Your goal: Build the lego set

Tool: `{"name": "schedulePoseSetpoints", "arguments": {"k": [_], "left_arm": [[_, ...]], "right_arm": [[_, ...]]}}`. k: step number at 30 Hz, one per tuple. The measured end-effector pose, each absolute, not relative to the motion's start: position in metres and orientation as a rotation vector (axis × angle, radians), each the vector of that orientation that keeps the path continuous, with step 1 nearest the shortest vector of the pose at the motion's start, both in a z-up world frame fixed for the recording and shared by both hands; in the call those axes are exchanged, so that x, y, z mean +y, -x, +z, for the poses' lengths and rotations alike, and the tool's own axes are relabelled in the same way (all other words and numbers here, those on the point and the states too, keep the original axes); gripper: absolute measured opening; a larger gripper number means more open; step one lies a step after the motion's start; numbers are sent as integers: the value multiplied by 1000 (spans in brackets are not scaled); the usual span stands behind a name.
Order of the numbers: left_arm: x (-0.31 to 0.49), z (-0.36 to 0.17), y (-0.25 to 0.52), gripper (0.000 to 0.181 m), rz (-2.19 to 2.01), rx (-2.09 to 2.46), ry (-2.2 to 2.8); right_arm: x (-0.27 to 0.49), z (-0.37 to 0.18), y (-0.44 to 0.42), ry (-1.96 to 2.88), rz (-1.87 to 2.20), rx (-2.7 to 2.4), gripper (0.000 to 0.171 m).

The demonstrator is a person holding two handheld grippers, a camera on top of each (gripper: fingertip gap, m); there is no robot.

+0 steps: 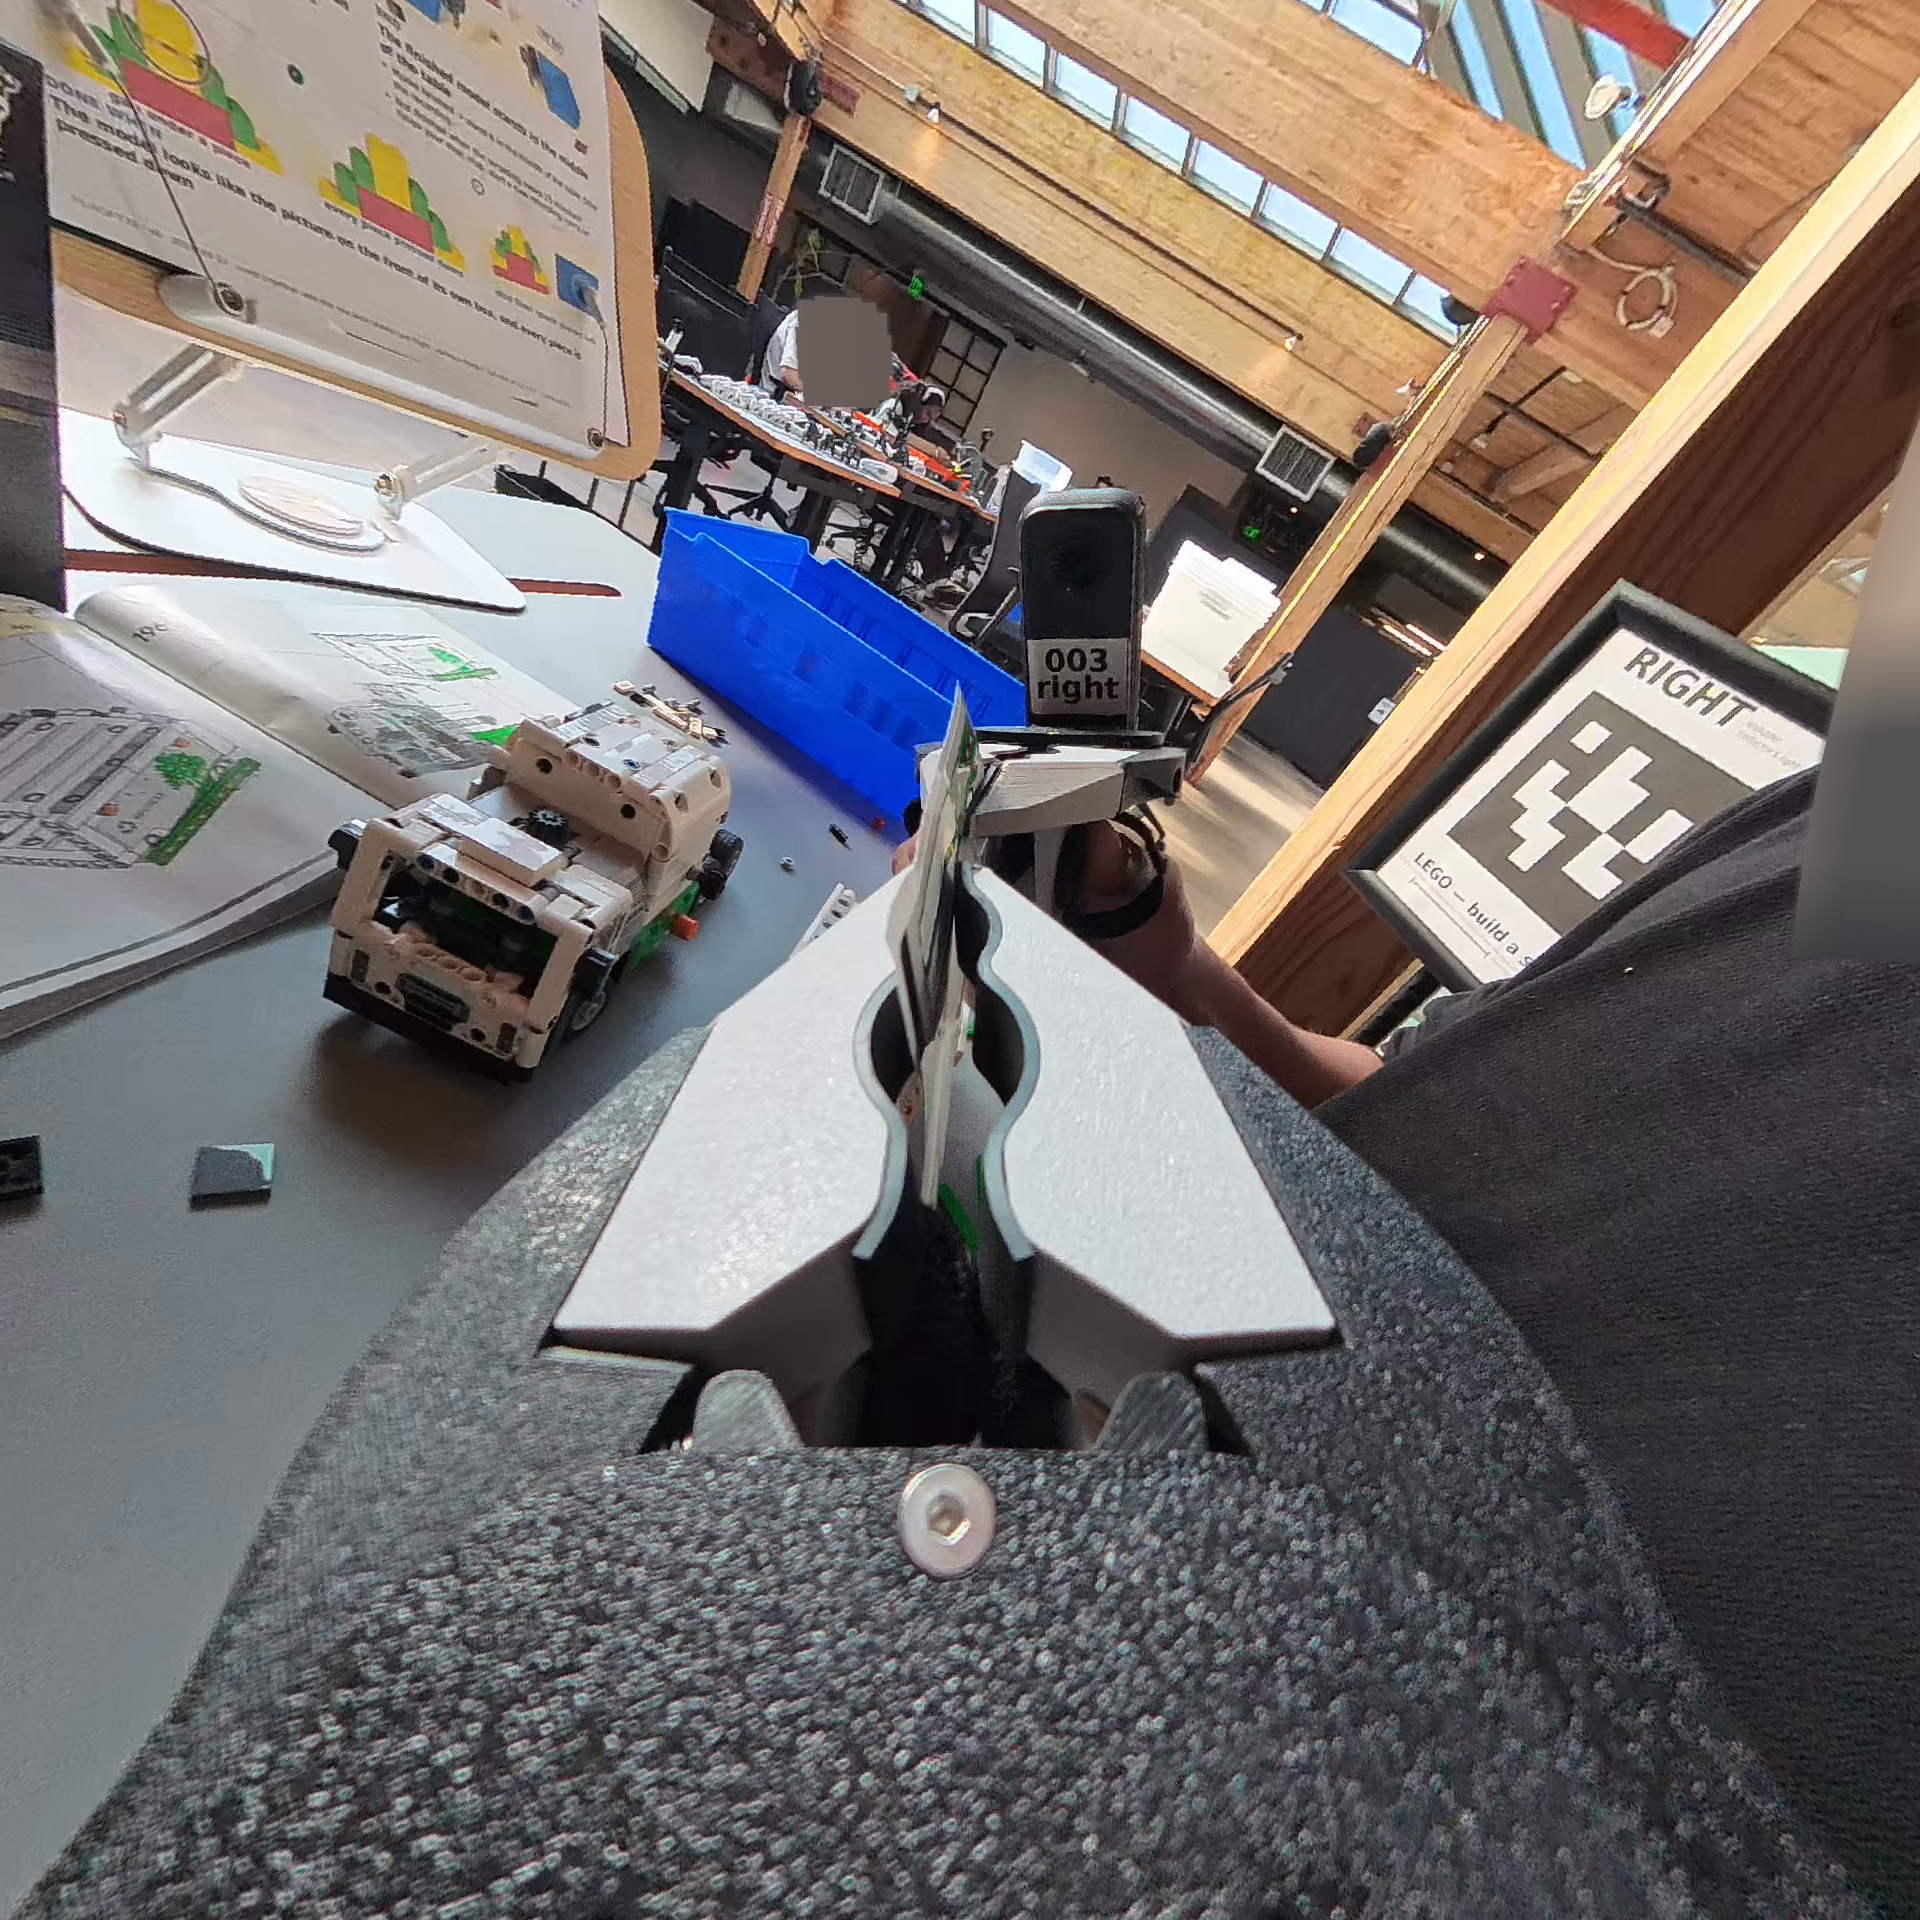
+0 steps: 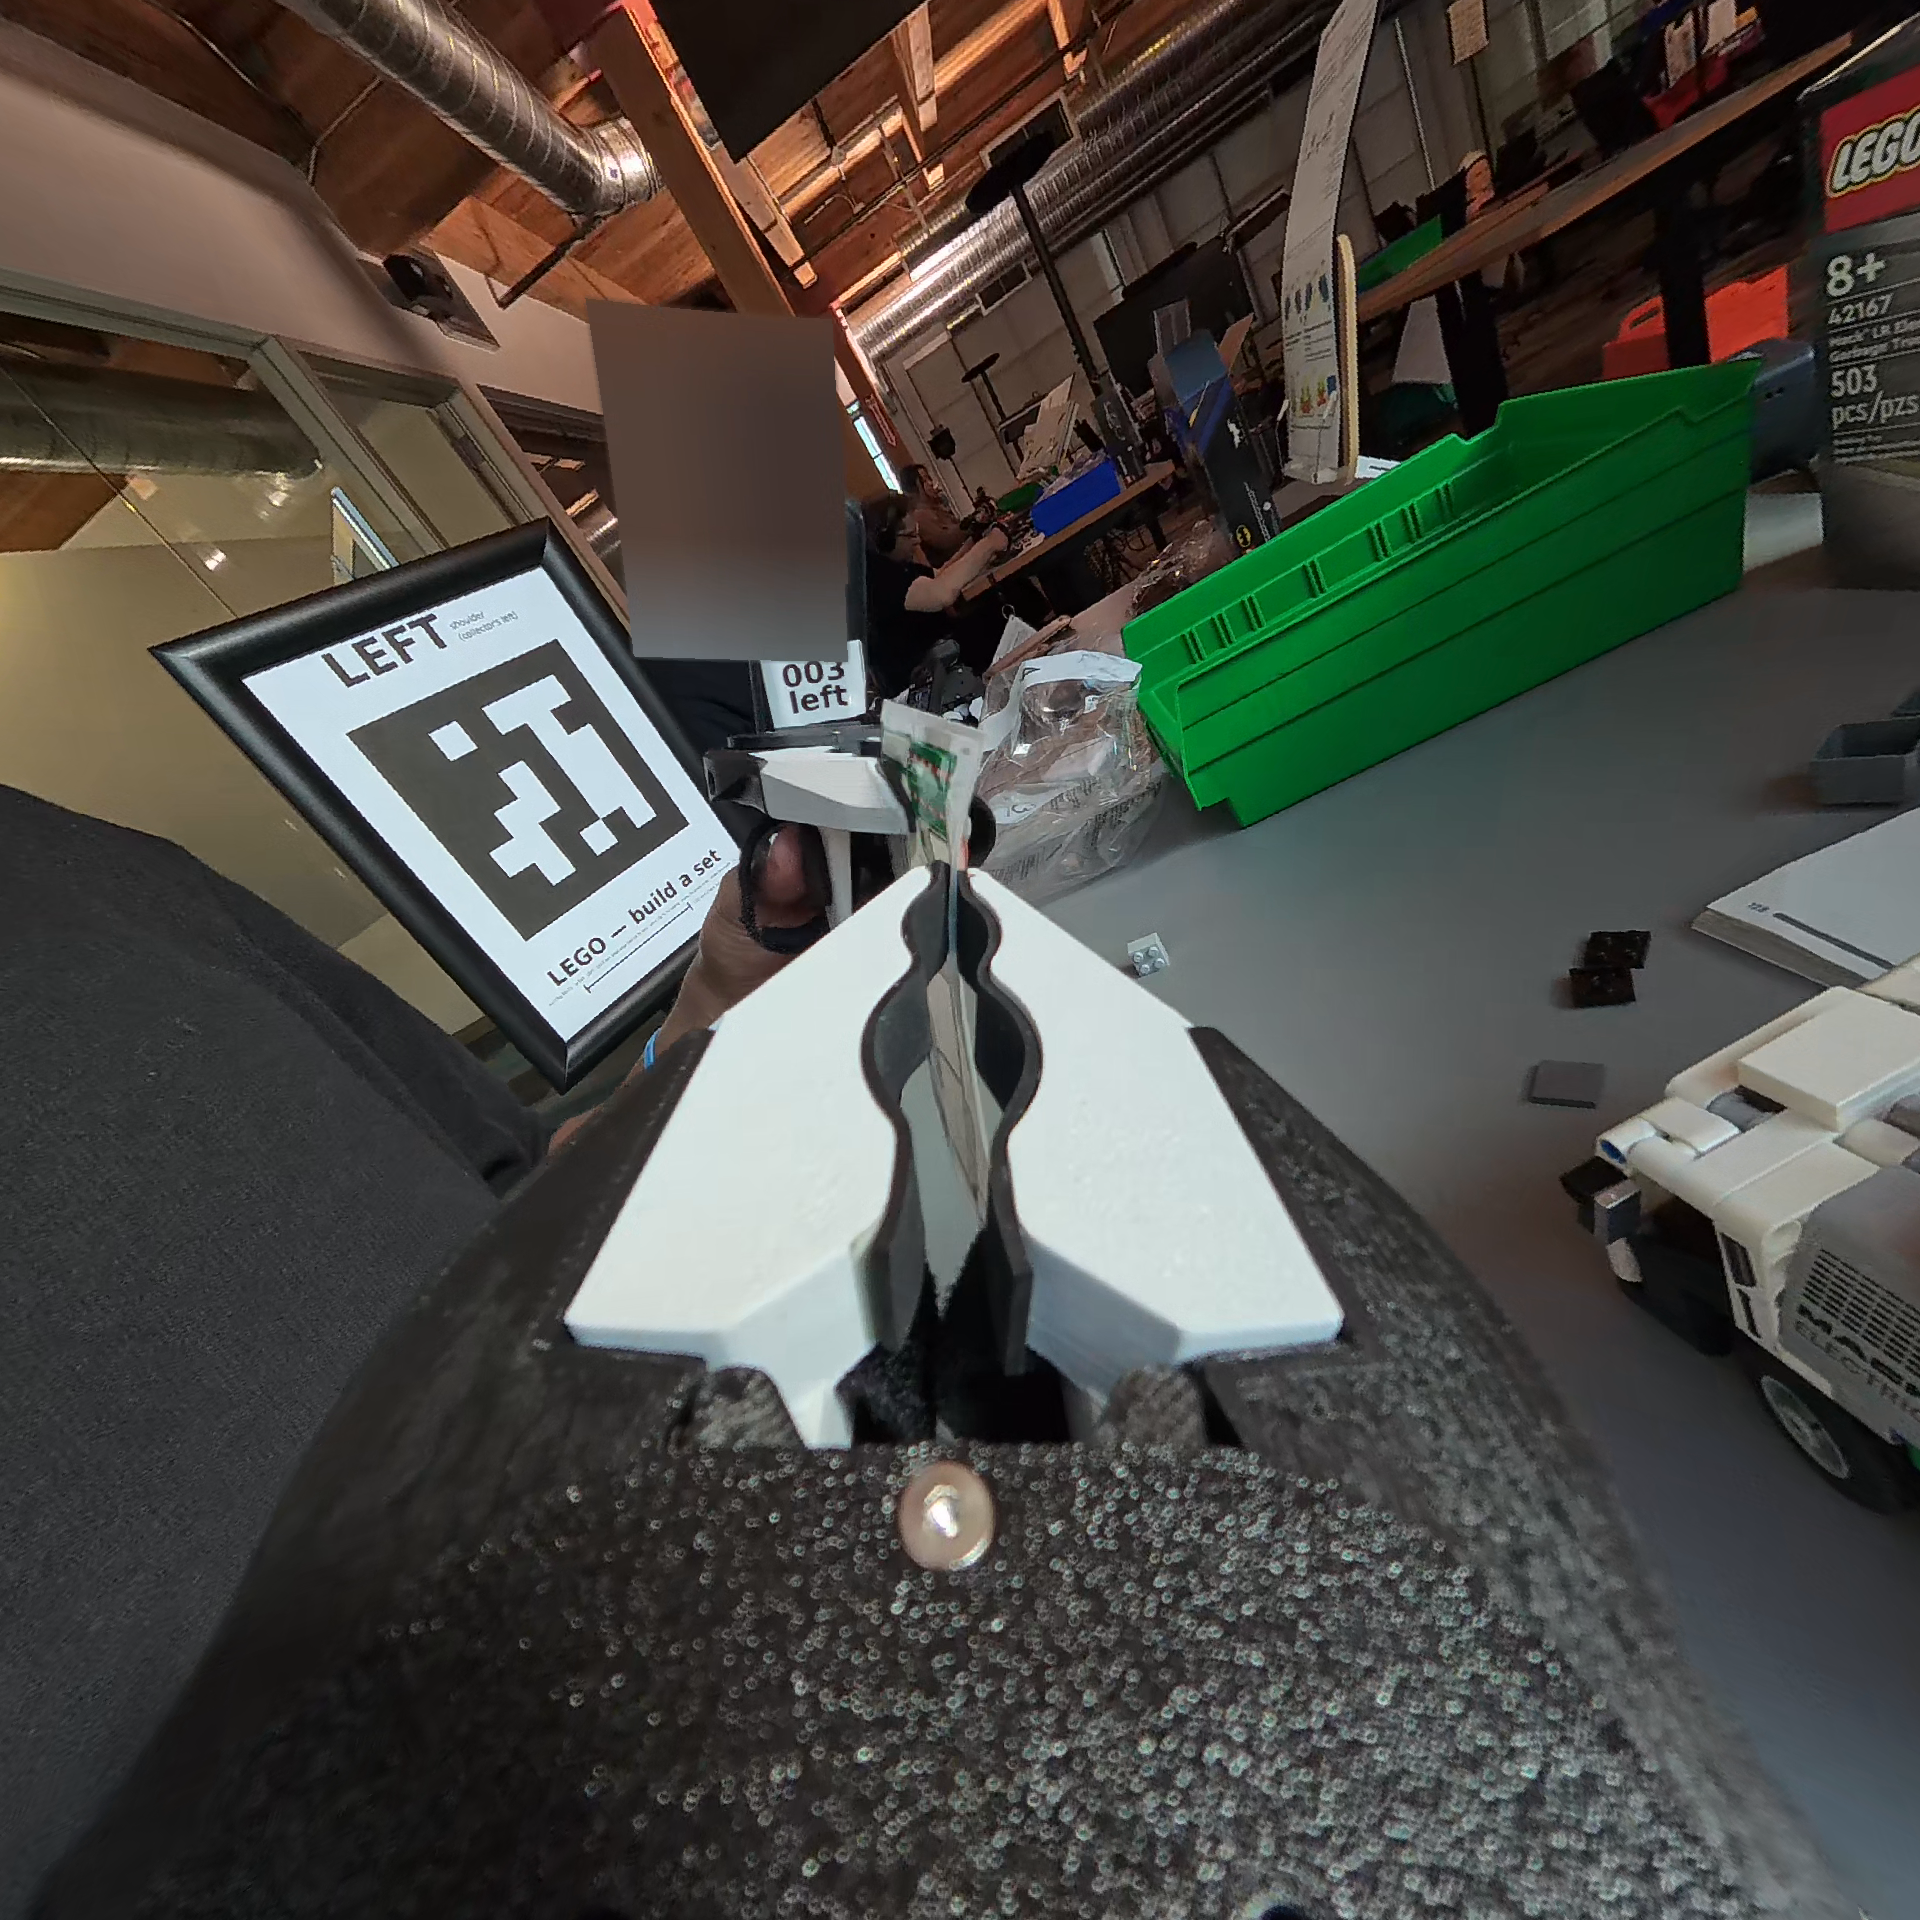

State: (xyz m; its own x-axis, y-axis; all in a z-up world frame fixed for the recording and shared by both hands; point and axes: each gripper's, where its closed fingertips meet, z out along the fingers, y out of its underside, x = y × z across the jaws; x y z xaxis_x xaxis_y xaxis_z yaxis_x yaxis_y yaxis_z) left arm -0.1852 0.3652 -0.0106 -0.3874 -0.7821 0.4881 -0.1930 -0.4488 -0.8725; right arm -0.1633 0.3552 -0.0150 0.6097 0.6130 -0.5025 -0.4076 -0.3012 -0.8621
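While both tongs face each other above the worktop [image 1: 260, 1351], left tongs [image 1: 940, 935] and right tongs [image 2: 951, 914] each pinch one sticker sheet [image 1: 935, 894] edge-on. White truck model [image 1: 530, 883] sits mid-worktop beside the open manual [image 1: 156, 748]. Blue bin [image 1: 821, 665] and green bin [image 2: 1455, 613]: contents hidden.

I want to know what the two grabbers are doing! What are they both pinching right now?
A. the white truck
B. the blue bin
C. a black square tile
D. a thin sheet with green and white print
D: the left gripper and right gripper are both shut on the thin printed sheet between them, while the white truck sits on the table untouched.
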Motion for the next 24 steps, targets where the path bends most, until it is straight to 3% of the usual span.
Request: {"name": "schedulePoseSetpoints", "arguments": {"k": [4,7,9,12,17,24], "left_arm": [[363,-11,186,0,-1855,1354,1406],[366,-12,185,0,-1848,1335,1450],[372,-15,183,0,-1841,1300,1517],[376,-18,181,0,-1859,1265,1584],[357,-19,179,0,-1889,1355,1564],[336,-4,183,0,-2020,1413,1437]], "right_arm": [[358,-18,159,1590,992,-151,2],[359,-11,135,1596,596,-165,19],[348,5,137,1559,257,-281,22],[343,11,174,1570,76,-466,24],[356,-13,188,1688,151,-526,43],[340,-12,203,1659,633,-493,40]]}}
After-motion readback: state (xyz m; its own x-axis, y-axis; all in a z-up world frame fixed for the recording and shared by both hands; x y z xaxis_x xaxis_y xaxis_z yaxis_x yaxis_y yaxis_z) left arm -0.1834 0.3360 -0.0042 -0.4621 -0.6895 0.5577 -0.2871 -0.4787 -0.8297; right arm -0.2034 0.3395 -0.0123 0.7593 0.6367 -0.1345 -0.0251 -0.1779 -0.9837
